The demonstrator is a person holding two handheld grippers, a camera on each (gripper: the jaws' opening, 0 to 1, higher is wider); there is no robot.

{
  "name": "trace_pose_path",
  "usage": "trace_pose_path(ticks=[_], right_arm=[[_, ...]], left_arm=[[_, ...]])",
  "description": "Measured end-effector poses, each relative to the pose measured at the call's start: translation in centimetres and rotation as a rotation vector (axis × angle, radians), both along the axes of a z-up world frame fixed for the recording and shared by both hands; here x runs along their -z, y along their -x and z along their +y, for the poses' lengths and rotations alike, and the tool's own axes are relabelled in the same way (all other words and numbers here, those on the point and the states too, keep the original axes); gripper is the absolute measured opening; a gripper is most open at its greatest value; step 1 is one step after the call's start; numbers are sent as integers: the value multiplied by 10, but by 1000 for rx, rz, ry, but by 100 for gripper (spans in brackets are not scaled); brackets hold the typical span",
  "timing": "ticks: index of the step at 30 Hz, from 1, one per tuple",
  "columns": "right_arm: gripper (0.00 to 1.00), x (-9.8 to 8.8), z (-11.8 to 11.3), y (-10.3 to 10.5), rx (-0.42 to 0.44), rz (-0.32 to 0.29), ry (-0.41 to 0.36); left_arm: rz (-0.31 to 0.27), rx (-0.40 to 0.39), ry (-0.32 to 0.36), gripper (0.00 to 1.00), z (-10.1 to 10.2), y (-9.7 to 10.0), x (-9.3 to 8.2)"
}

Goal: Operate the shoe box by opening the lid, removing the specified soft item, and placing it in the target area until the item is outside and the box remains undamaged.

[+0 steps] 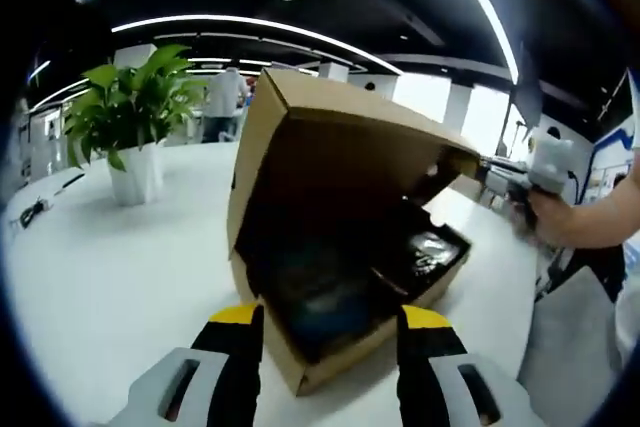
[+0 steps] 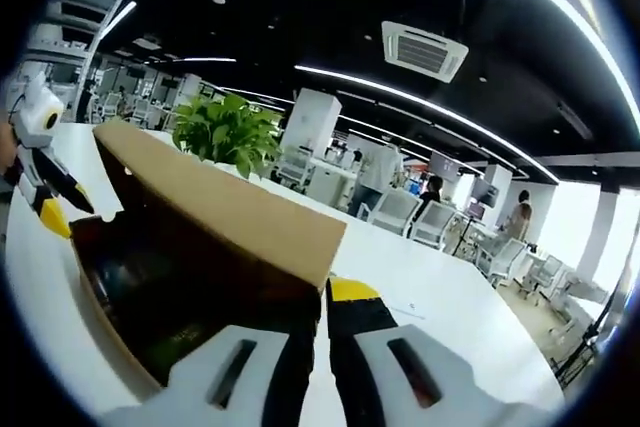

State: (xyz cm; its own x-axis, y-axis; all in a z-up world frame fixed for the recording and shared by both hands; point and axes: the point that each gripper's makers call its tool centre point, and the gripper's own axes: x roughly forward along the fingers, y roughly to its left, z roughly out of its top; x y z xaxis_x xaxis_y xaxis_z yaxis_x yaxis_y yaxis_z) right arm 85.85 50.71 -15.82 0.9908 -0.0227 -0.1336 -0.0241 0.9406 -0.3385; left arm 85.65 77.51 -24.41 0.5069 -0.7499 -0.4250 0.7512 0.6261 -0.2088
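A brown cardboard shoe box (image 1: pixel 330 362) sits on a white table (image 1: pixel 110 277) with its lid (image 1: pixel 340 147) raised steeply. Inside lie a dark soft item (image 1: pixel 320 287) and a shiny plastic wrap (image 1: pixel 432 247). My left gripper (image 1: pixel 330 317) is open, its yellow-tipped jaws standing either side of the box's near corner. In the right gripper view my right gripper (image 2: pixel 322 322) is shut on the edge of the lid (image 2: pixel 230 202), holding it up over the dark inside (image 2: pixel 170 297). The right gripper (image 1: pixel 545 162) in a hand also shows at the lid's far edge. The left gripper (image 2: pixel 40 177) appears at the left.
A potted green plant (image 1: pixel 130 117) (image 2: pixel 228 132) stands on the table behind the box. A person (image 1: pixel 222 97) stands far back. Office chairs (image 2: pixel 400 212) and desks lie beyond the table (image 2: pixel 450 297).
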Motion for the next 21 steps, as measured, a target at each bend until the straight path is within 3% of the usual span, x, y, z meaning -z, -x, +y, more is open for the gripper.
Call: trace_pose_path(ticks=[10, 21], right_arm=[[1, -3, -1, -5, -5, -4, 5], [1, -7, -3, -17, -18, -9, 10]], left_arm=[[30, -123, 22, 52, 6, -12, -6], [90, -267, -108, 33, 22, -22, 14]])
